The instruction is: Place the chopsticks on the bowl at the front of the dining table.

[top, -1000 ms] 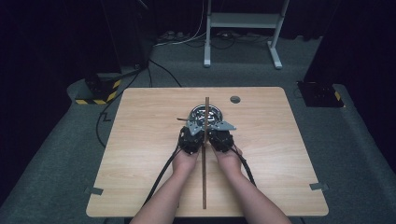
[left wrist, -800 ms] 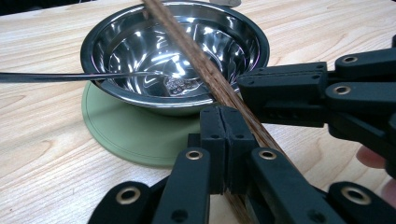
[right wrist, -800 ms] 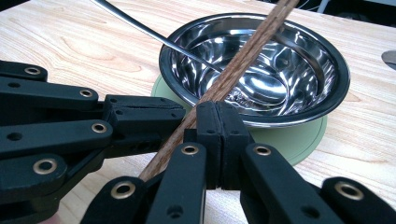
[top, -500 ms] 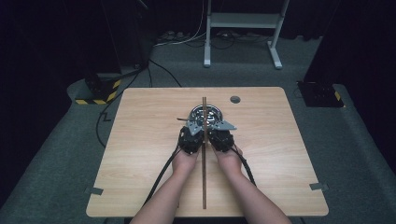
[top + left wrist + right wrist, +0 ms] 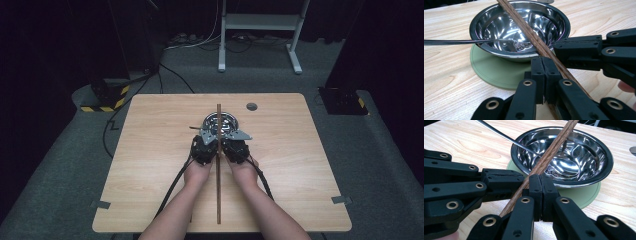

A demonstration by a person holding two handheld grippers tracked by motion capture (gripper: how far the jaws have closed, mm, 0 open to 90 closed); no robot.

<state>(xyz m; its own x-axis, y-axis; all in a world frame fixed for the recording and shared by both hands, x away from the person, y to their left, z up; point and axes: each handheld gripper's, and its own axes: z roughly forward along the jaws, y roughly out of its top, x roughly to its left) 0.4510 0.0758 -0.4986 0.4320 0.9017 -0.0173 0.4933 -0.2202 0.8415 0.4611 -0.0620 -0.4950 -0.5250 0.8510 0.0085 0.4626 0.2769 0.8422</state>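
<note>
A steel bowl (image 5: 226,120) (image 5: 519,27) (image 5: 574,155) stands on a round green mat (image 5: 494,72) (image 5: 584,192) at the table's middle. A metal utensil (image 5: 461,42) (image 5: 499,133) lies in it, its handle sticking out over the rim. A long wooden stick (image 5: 218,190) (image 5: 541,47) (image 5: 544,157) lies across the bowl and runs back toward the person. My left gripper (image 5: 206,137) (image 5: 544,62) and right gripper (image 5: 233,137) (image 5: 540,180) sit side by side just short of the bowl, both shut on nothing. The stick passes between the two grippers, outside both pairs of jaws.
The wooden table (image 5: 150,150) has bare surface left and right of the hands. A small round grey disc (image 5: 251,106) sits behind the bowl to the right. Cables trail back from both grippers. Beyond the table stand a white frame (image 5: 260,30) and floor boxes.
</note>
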